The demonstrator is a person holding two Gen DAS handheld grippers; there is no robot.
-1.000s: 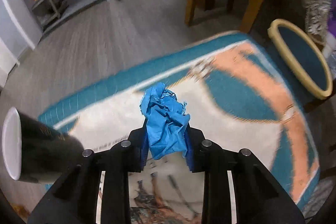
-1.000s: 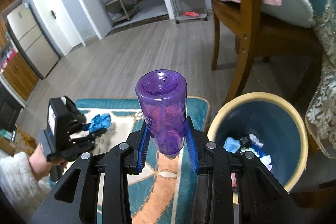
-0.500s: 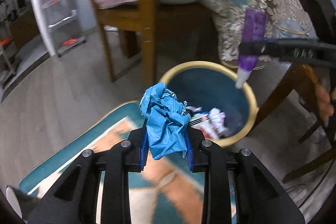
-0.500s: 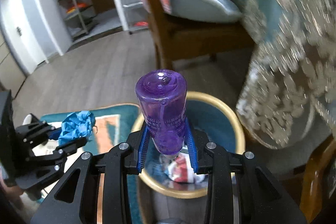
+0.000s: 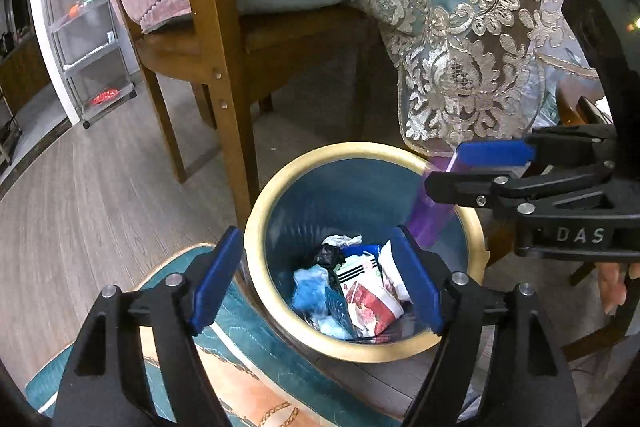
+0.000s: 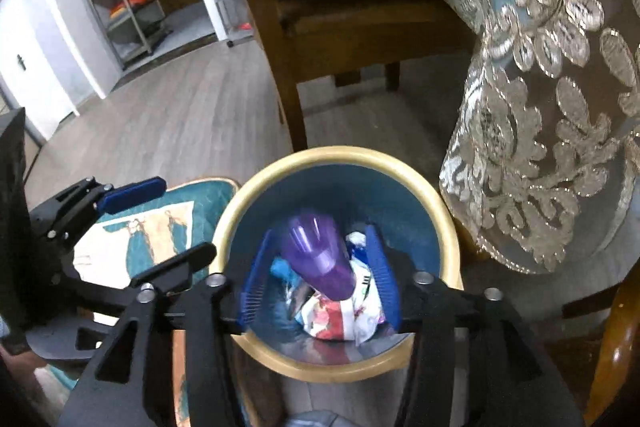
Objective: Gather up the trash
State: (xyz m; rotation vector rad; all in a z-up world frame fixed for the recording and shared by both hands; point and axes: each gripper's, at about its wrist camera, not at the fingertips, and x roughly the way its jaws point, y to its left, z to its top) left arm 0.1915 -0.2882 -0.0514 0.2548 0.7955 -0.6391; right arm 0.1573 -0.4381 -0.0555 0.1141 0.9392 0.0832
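Note:
A blue trash bin with a yellow rim [image 5: 256, 219] [image 6: 224, 223] stands on the floor and holds wrappers and crumpled blue trash [image 5: 316, 293]. My left gripper [image 5: 316, 279] is open and empty just above the bin's near rim. My right gripper [image 6: 320, 275] is open over the bin. The purple bottle [image 6: 318, 261] sits loose between its spread fingers, tipping down into the bin; it also shows in the left wrist view [image 5: 430, 217] at the bin's right rim.
A wooden chair [image 5: 212, 39] with pink and white cushions stands just behind the bin. A lace-trimmed blue tablecloth [image 5: 460, 39] hangs at the right. A patterned teal rug [image 5: 248, 375] lies beside the bin at the left. A metal shelf cart [image 6: 124, 7] stands far back.
Both grippers moved over the bin and opened. The crumpled blue trash left my left gripper and lies in the bin. The purple bottle came loose from my right gripper's fingers.

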